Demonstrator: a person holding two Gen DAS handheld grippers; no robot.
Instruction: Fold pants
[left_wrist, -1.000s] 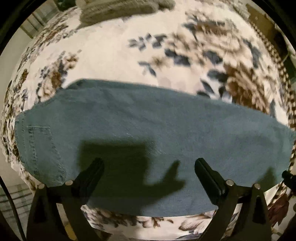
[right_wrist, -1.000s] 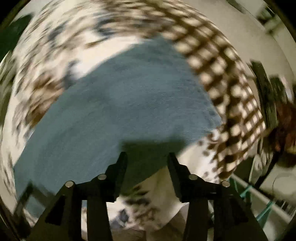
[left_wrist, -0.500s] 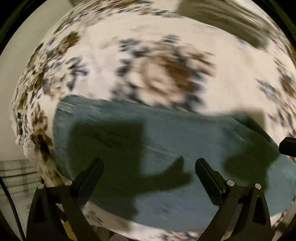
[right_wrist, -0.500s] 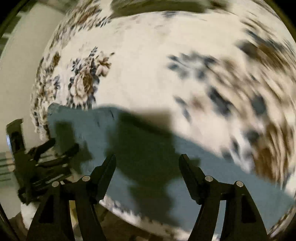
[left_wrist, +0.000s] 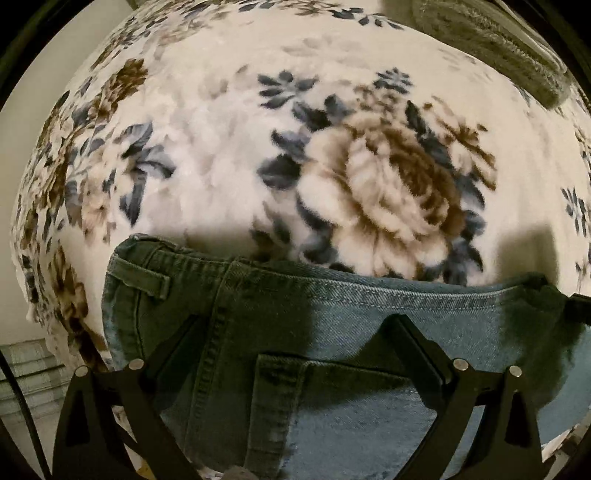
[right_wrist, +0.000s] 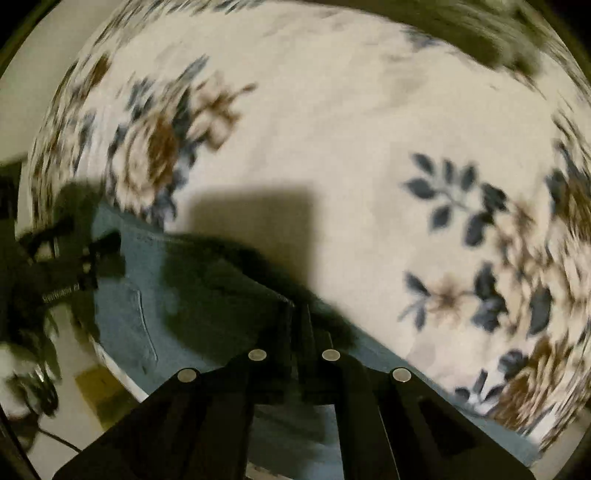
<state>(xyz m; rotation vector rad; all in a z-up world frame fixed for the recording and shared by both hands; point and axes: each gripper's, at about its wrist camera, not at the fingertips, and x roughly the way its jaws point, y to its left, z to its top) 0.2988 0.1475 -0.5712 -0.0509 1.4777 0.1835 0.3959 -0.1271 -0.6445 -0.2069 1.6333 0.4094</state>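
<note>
Left gripper (left_wrist: 295, 328) wide open, hovering over the jeans (left_wrist: 332, 332) waistband w/ belt loop (left_wrist: 147, 282) far left. Right gripper (right_wrist: 297, 314) pinched on the jeans' (right_wrist: 147, 288) far edge – contact spot is in shadow, hard to see. Jeans lie flat along the near edge of the floral blanket (left_wrist: 258, 166); right view's blurry, lower part cut off.

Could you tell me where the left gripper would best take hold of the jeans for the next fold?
Probably the waistband corner by the belt loop on the jeans. The open left gripper hovers over the back pocket; that corner lies to its left, thick and stitched, with its edge showing against the floral blanket, so coming from there seems best.
</note>
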